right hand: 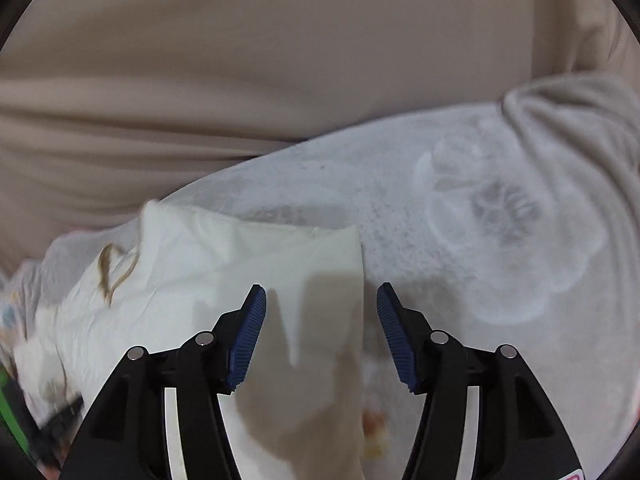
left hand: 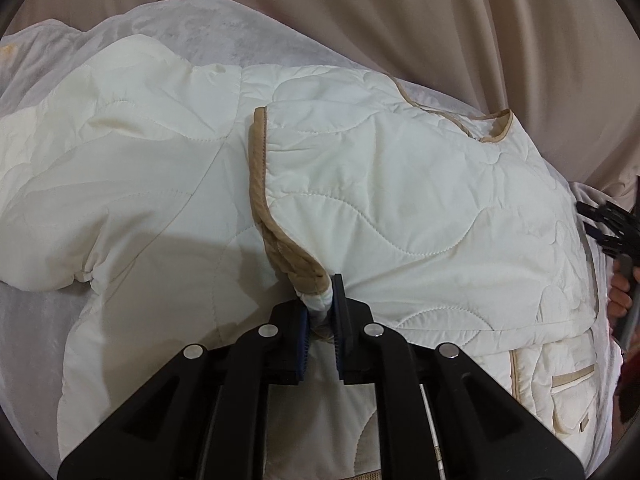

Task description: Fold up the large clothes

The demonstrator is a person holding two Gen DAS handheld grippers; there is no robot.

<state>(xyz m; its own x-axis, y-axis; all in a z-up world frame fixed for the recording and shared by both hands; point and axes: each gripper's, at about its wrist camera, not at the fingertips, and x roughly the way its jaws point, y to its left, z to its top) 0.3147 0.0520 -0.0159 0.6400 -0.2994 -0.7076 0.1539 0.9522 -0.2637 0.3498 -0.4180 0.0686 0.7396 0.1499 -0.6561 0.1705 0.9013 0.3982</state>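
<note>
A cream quilted jacket point(left hand: 380, 200) with tan trim point(left hand: 258, 176) lies spread on a white cloth-covered surface point(left hand: 192, 28). Its right front panel is folded over the body. My left gripper point(left hand: 322, 304) is shut on the trimmed edge of the jacket near the front. A sleeve point(left hand: 80, 208) lies out to the left. My right gripper point(right hand: 320, 300) is open and empty, above the jacket's edge point(right hand: 240, 256); it also shows at the far right of the left wrist view point(left hand: 616, 228).
A beige curtain point(left hand: 440, 20) hangs behind the surface. The white cover point(right hand: 460, 220) carries a faint bear print on the right. A jacket pocket with tan trim point(left hand: 572, 392) lies at the lower right.
</note>
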